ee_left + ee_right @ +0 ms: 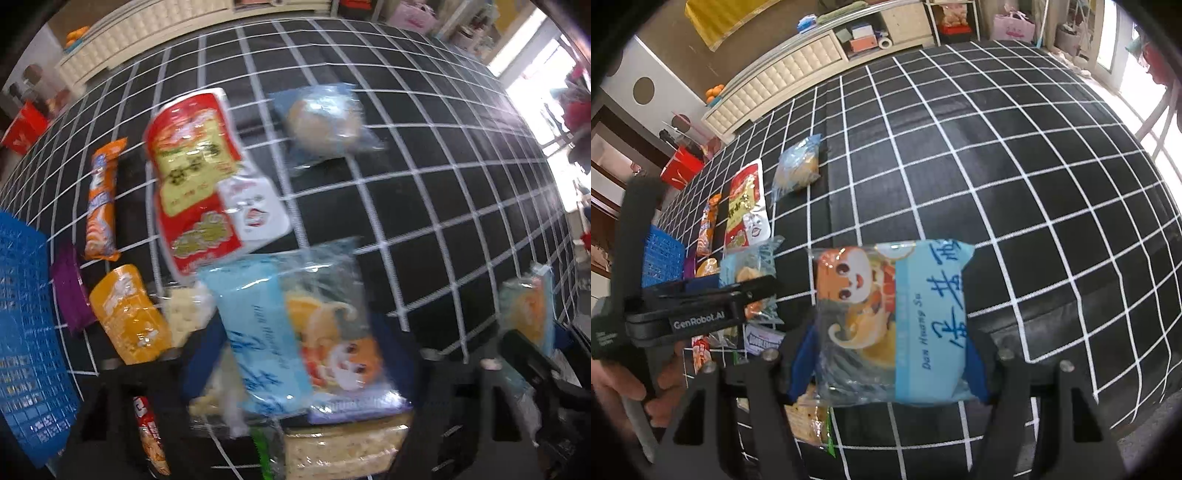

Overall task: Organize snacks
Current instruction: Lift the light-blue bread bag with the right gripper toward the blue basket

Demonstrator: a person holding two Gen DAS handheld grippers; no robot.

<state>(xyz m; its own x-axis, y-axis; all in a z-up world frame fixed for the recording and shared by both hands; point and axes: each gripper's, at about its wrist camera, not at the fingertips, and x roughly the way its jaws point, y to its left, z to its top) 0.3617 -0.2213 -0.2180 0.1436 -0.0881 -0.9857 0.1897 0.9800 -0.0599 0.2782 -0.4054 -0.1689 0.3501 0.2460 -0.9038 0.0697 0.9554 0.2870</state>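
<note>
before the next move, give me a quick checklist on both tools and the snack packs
1. Right tool grips its light blue pack: ok, blue pads press both sides.
2. Left tool has a light blue pack between its fingers: ok; whether the pads press it: cannot tell, view blurred.
3. Left pack clear of the cracker pack below it: cannot tell, they overlap in view.
4. Blue basket within sight at the left: ok.
5. Other snacks still loose on the checked cloth, such as the red pack and the orange pack: not ok, not yet sorted.
</note>
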